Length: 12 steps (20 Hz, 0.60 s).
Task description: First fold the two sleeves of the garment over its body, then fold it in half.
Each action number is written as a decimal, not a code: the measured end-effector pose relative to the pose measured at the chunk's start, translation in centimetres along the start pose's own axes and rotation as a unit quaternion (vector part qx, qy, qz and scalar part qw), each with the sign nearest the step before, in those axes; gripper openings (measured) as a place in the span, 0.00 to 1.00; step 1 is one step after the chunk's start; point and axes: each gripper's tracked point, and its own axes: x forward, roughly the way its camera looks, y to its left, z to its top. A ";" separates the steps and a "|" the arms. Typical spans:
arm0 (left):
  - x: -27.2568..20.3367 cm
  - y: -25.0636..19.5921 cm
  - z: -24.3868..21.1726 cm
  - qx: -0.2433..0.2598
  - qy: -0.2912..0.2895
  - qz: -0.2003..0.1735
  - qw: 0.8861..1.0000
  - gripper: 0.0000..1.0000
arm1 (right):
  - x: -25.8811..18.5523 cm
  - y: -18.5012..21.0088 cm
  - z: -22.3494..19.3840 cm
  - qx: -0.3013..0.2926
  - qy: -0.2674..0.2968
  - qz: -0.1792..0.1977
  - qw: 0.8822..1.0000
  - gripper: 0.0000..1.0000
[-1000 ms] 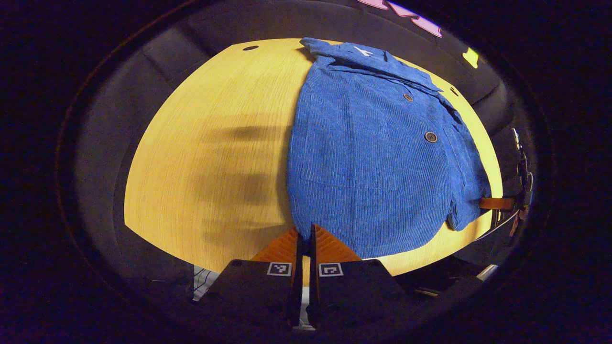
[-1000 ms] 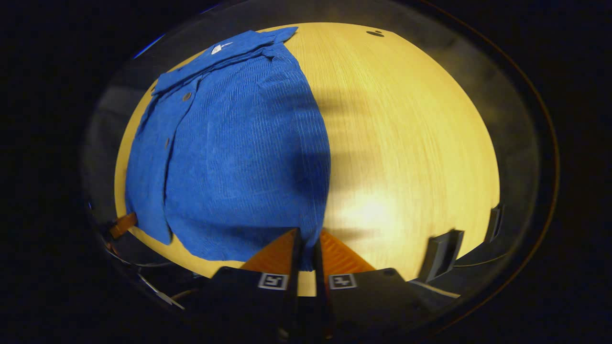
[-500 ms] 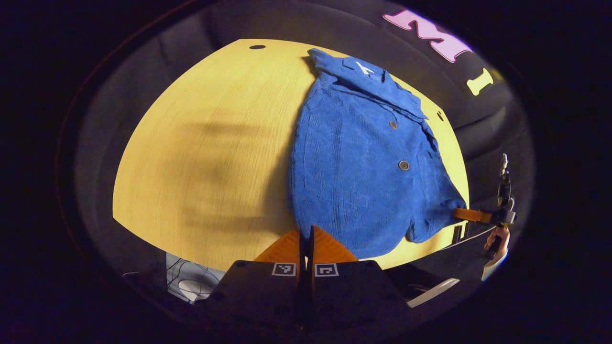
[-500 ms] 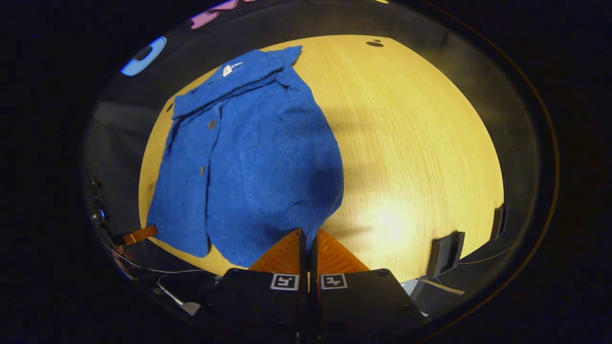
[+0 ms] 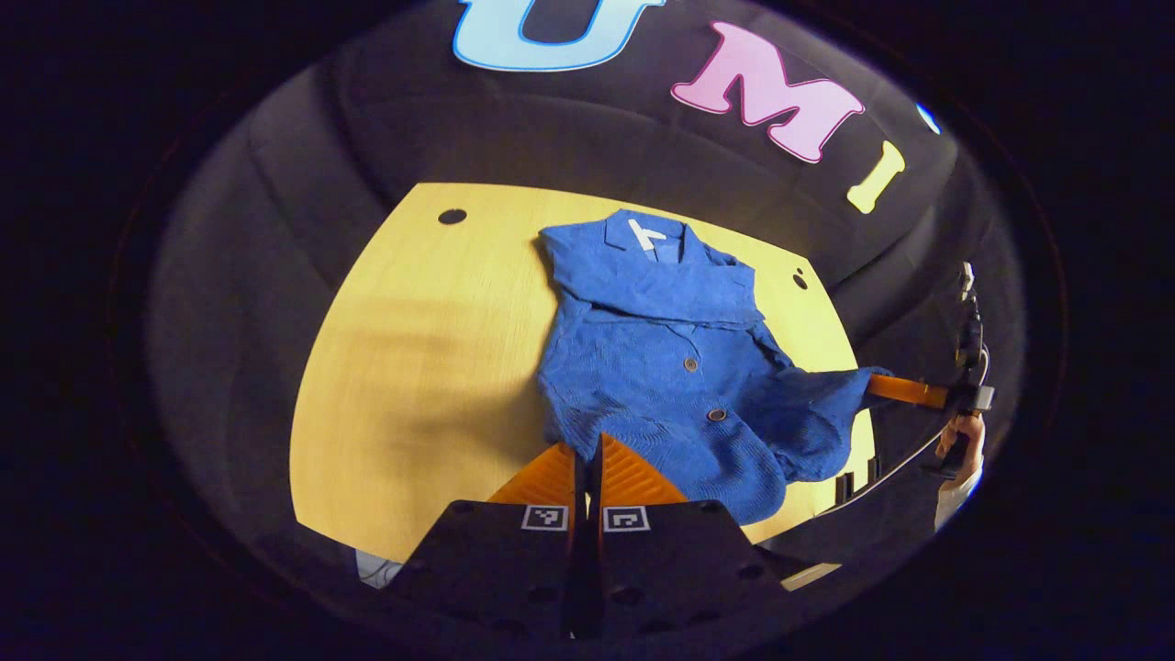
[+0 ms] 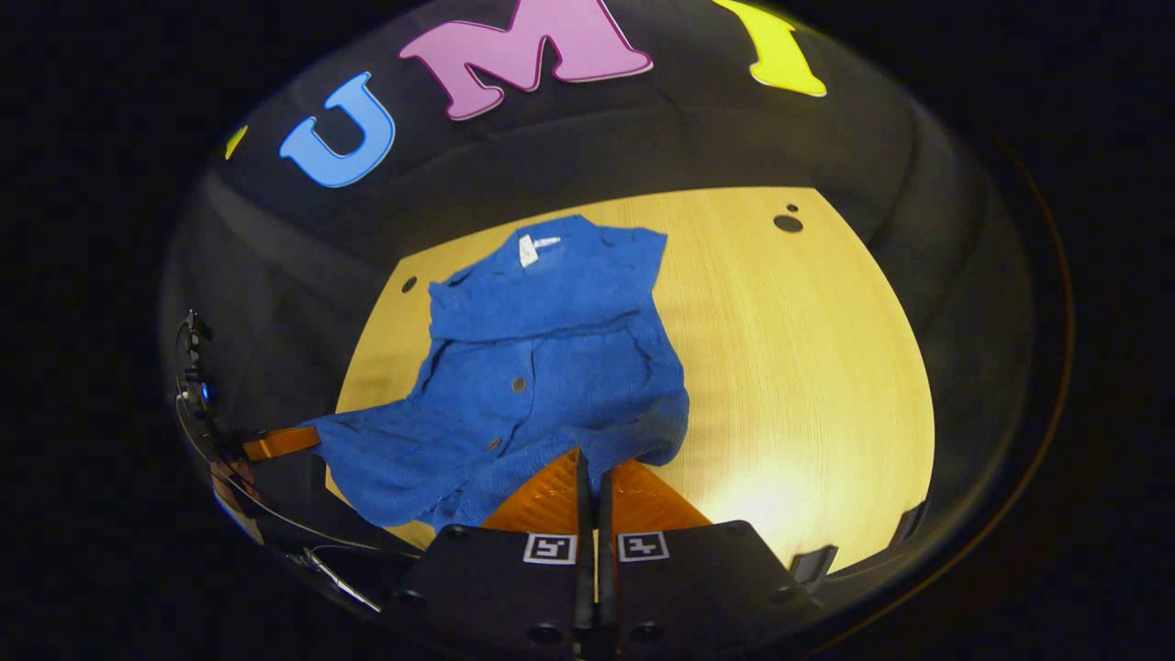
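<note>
Lifting the hem end of the blue garment [image 5: 661, 367] off the yellow desk [image 5: 413, 367], both grippers hold a bottom corner each while the collar end rests flat on the wood near the far edge. In the left gripper view, the left gripper [image 5: 585, 459] has its fingers closed together on the hem at the garment's left corner, cloth bunching just above the tips. In the right gripper view, the right gripper [image 6: 592, 473] is closed the same way on the opposite corner; it also appears in the left gripper view at the right [image 5: 904, 390], pinching cloth that stretches out toward it, with a hand [image 5: 959, 441] behind it.

No sleeve hangs loose at either side, so I judge them already folded over the body, and the step in hand is the fold in half. Holding both corners keeps the hem taut and level so that it can travel as one edge toward the collar. The collar end lies on the desk as the anchor, and the fold line should form across the buttons [image 5: 716, 415]. The corduroy looks thick, so it may sag in the middle between the two grips.
</note>
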 end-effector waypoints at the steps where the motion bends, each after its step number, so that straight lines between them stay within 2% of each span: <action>1: -0.1 -0.3 2.2 0.006 -0.015 0.001 1.000 0.00 | 0.2 0.0 2.2 -0.008 -0.016 0.000 1.000 0.02; 4: 0.4 -1.0 9.7 0.027 -0.080 0.008 0.996 0.00 | 1.0 0.8 9.4 -0.030 -0.070 0.003 0.997 0.02; 6: 1.9 -1.1 14.3 0.050 -0.118 0.021 0.992 0.00 | 2.7 1.4 14.3 -0.032 -0.104 0.008 0.994 0.00; 7: 3.2 -1.3 16.6 0.055 -0.134 0.025 0.989 0.00 | 3.7 2.0 16.4 -0.028 -0.123 0.014 0.992 0.02; 9: 6.1 -1.6 20.4 0.044 -0.168 0.025 0.985 0.00 | 6.7 2.5 21.0 -0.025 -0.165 0.015 0.986 0.02; 12: 11.2 0.9 23.9 0.001 -0.179 0.041 0.983 0.00 | 13.1 0.4 25.4 -0.031 -0.189 -0.021 0.981 0.02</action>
